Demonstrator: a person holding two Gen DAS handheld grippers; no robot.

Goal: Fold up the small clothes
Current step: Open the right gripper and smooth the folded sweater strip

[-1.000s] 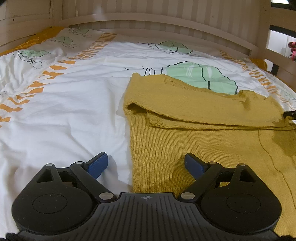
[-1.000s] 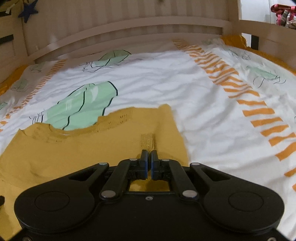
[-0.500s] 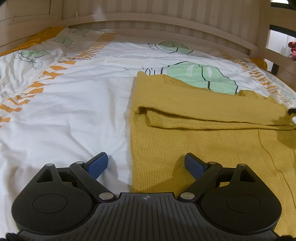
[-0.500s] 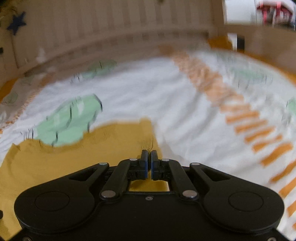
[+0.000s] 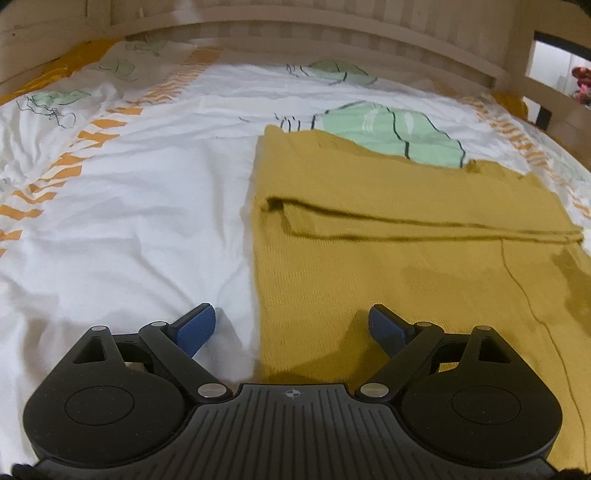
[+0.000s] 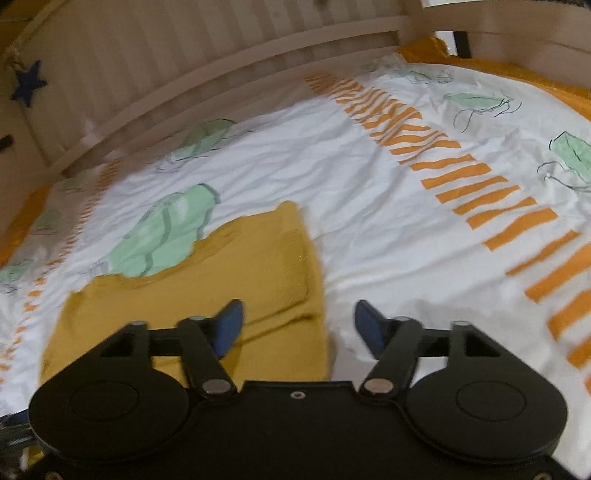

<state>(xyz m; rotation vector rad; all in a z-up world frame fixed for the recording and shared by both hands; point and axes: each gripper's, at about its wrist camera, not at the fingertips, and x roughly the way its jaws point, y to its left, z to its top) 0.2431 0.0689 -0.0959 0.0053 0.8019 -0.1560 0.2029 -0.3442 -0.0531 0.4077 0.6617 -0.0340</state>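
A mustard-yellow knit garment lies flat on the white printed bedsheet, with its far part folded over toward me, leaving a fold edge across the middle. My left gripper is open and empty, low over the garment's near left edge. In the right wrist view the same garment lies at centre left. My right gripper is open and empty, above the garment's right edge.
A wooden slatted bed rail runs along the far side and the right side. The sheet has orange stripes and green leaf prints. A dark star hangs on the rail at left.
My right gripper has opened and let go of the garment's corner, then drawn back. The folded part now lies flatter and reaches farther right. My left gripper has stayed open and almost still.
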